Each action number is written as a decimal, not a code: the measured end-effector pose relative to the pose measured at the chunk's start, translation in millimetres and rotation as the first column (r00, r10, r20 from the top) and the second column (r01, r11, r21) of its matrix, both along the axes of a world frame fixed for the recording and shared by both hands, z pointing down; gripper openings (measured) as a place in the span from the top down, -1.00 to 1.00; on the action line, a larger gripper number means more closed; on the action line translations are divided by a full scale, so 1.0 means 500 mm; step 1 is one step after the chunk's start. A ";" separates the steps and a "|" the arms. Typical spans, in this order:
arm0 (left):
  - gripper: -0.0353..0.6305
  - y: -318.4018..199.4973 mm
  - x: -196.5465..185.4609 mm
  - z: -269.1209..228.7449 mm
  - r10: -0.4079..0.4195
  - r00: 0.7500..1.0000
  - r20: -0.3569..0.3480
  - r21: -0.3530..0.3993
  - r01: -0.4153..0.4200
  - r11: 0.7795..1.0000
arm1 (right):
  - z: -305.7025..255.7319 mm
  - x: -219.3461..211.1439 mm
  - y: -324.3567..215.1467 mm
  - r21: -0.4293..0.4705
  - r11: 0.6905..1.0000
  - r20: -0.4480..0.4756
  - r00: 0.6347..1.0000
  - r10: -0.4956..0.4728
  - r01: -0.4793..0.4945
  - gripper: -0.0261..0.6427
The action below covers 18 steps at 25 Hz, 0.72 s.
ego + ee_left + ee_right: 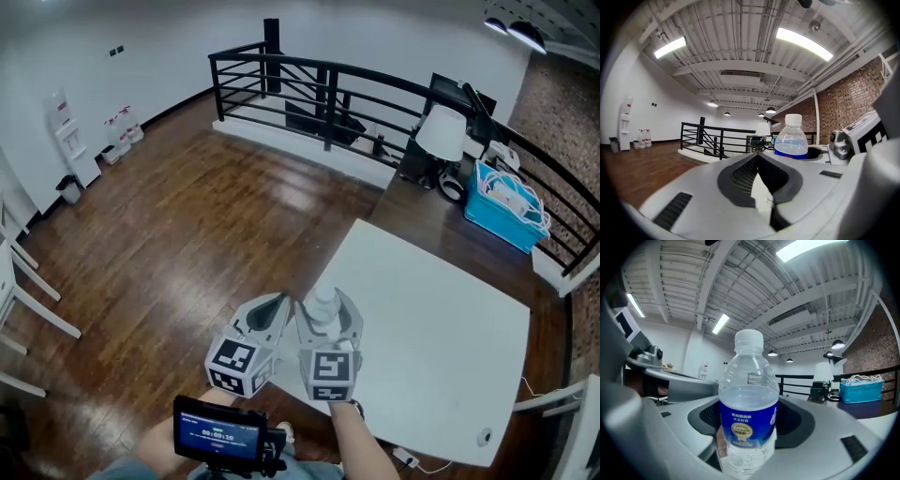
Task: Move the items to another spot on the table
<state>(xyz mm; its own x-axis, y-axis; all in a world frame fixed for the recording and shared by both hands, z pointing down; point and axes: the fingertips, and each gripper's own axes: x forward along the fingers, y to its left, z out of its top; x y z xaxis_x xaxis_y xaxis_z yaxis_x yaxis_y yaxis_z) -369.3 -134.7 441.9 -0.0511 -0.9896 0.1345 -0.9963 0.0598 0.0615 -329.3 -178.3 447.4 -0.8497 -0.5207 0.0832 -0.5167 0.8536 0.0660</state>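
A clear water bottle with a white cap and blue label stands upright between the jaws of my right gripper, which is shut on it over the near left corner of the white table. In the right gripper view the bottle fills the middle, with the right gripper clasping its lower body. My left gripper hangs just left of it, over the table's edge, shut with nothing in it. The left gripper view has the left gripper with its tips together and the bottle close on the right.
Behind the white table stands a dark table with a blue basket of cables and a white lamp. A black railing runs across the back. Wooden floor lies left. A small screen sits near my body.
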 end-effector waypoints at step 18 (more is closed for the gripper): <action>0.86 -0.031 -0.038 0.099 0.008 1.000 -0.021 -0.068 -0.009 0.998 | 0.133 -0.034 -0.014 -0.047 0.999 -0.032 0.999 0.007 -0.008 0.00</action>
<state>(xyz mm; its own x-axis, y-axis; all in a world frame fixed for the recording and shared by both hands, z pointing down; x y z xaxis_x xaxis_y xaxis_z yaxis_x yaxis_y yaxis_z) -388.3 -150.4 491.4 -0.0391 -0.9785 0.2023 -0.9954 0.0559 0.0781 -346.1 -185.4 514.0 -0.8424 -0.5218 0.1347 -0.5212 0.8524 0.0426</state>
